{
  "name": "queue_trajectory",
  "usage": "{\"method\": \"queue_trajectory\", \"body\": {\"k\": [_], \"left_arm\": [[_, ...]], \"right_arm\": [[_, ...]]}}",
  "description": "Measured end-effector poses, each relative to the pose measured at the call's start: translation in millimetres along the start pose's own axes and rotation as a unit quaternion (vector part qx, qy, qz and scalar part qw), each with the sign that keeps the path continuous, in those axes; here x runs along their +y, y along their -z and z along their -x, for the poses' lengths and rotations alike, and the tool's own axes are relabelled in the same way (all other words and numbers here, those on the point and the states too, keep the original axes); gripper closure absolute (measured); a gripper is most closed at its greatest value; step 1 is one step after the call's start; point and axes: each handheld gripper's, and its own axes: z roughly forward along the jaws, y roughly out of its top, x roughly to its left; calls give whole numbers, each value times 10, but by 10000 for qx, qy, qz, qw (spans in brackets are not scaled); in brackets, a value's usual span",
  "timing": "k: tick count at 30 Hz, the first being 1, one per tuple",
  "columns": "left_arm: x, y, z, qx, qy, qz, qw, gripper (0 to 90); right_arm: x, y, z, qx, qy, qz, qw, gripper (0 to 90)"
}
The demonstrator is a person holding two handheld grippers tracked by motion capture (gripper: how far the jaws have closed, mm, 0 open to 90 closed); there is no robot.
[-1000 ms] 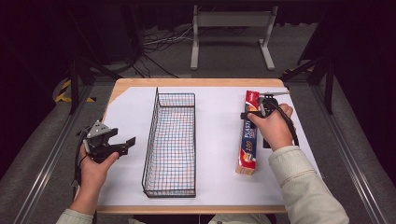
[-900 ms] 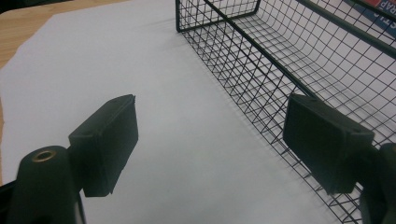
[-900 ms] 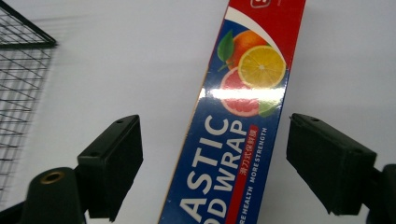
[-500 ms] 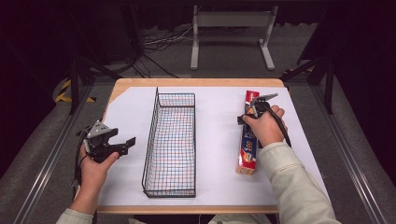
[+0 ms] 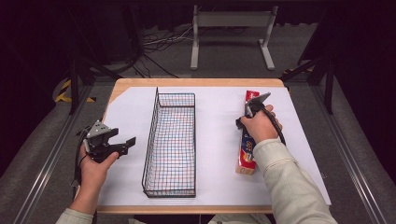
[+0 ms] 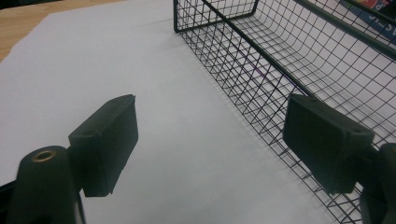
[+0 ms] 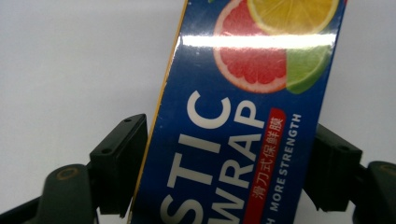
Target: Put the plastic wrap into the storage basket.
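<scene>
The plastic wrap box (image 5: 246,144) lay flat on the white sheet (image 5: 215,126) on the right part of the tabletop (image 5: 196,82). It was a long, thin box. Its long side ran from the near edge of the tabletop toward the far edge, with the far end tipped a tiny bit to the right. It lay well apart from the wire basket (image 5: 170,144), which was long the same way.

The right claw (image 5: 251,108) was down over the far half of the box. In the right gripper view the two black jaws sat one on each side of the box (image 7: 243,140), right against its long edges, so the right claw (image 7: 224,163) was grasping it. That view also showed the big white letters and the fruit slices on the blue top. The high view was too small to show those well.

The left claw (image 5: 122,143) was held up at the left side, near the basket. In the left gripper view its jaws were wide apart with nothing between them, and the left claw (image 6: 210,140) pointed at the white sheet (image 6: 140,70) beside the basket wall (image 6: 261,79).
</scene>
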Motion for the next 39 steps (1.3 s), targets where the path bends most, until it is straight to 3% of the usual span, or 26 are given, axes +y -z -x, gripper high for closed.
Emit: {"method": "queue_trajectory", "body": {"k": [8,18,23,31,39], "left_arm": [[-7,-1,4,-41,35,-28,10000,189],[-10,-1,-7,-22,23,5,10000,188],[-5,3,2,-8,12,13,10000,189],[-13,-19,-30,-33,65,13,10000,189],[64,-67,-23,-100,46,99,9999,189]], "right_arm": [[106,-42,-101,-472,-105,-365,9982,298],[123,-39,-105,-557,-305,-430,9971,354],[114,-25,-89,-503,-458,-372,9970,374],[91,82,-23,-143,-648,-221,9976,383],[50,303,12,280,-854,-125,9959,385]]}}
